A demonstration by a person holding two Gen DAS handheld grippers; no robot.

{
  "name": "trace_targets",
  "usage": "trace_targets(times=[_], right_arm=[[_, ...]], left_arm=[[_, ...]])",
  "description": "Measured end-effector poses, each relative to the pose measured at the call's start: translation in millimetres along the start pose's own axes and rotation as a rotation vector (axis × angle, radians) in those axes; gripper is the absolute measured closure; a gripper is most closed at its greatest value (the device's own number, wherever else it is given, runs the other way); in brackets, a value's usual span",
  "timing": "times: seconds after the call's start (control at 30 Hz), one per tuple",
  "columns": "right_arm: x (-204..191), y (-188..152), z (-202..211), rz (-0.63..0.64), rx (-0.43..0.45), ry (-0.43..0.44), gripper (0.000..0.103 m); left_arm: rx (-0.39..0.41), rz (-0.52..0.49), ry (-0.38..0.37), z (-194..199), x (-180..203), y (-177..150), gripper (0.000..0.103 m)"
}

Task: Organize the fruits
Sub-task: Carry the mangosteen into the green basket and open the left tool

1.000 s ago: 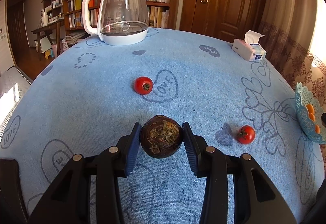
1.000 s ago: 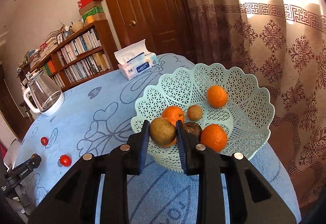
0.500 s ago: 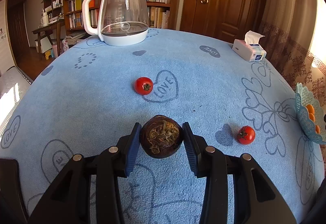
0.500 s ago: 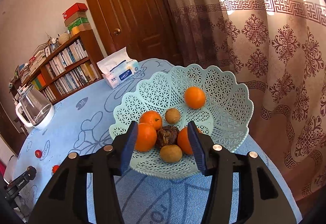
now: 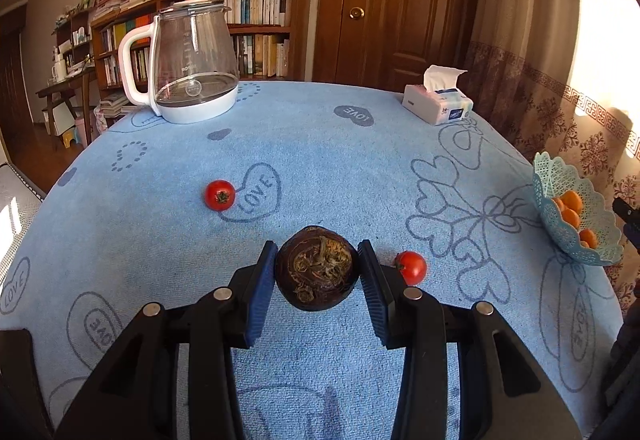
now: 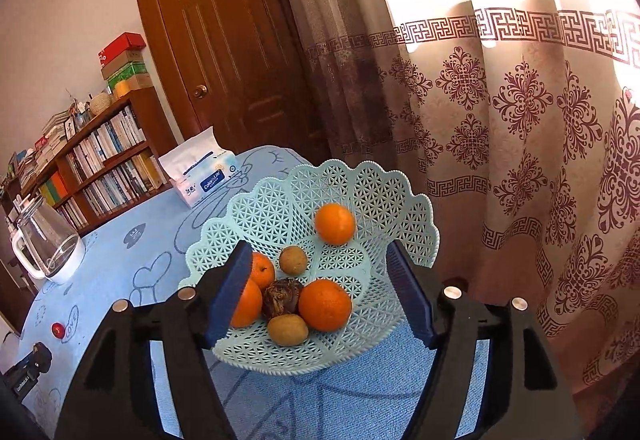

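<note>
- Now our left tool grips a dark round fruit; a tomato lies at its three o'clock.
- Our right tool, jaws just opening, stands released and empty over the basket.

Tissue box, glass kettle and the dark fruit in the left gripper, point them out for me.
Tissue box (image 5: 438,107), left wrist view, on its front face.
Glass kettle (image 5: 192,59), left wrist view, on its clear body.
Dark fruit (image 5: 317,267), left wrist view, on its dried stem end.
</note>
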State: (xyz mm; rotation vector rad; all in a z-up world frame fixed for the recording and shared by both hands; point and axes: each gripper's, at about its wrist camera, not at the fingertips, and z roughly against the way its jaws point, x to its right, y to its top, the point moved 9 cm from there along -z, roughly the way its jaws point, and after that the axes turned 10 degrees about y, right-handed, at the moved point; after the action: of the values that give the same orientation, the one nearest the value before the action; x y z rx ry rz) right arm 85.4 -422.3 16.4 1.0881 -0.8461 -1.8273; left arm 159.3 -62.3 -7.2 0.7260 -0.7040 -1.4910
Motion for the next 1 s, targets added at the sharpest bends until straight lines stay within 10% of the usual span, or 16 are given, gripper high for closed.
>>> trace_targets(times=[0.53,1.0], right_arm=[[30,-4,5,-0.108,0.03,0.004,0.018],[44,0,11,-0.198,0.059,0.018,0.016]], left_arm=[[-0.001,-0.197,-0.359,27,167,13,0.061],[-0.038,-0.311,-0.521,30,268,12,0.061]])
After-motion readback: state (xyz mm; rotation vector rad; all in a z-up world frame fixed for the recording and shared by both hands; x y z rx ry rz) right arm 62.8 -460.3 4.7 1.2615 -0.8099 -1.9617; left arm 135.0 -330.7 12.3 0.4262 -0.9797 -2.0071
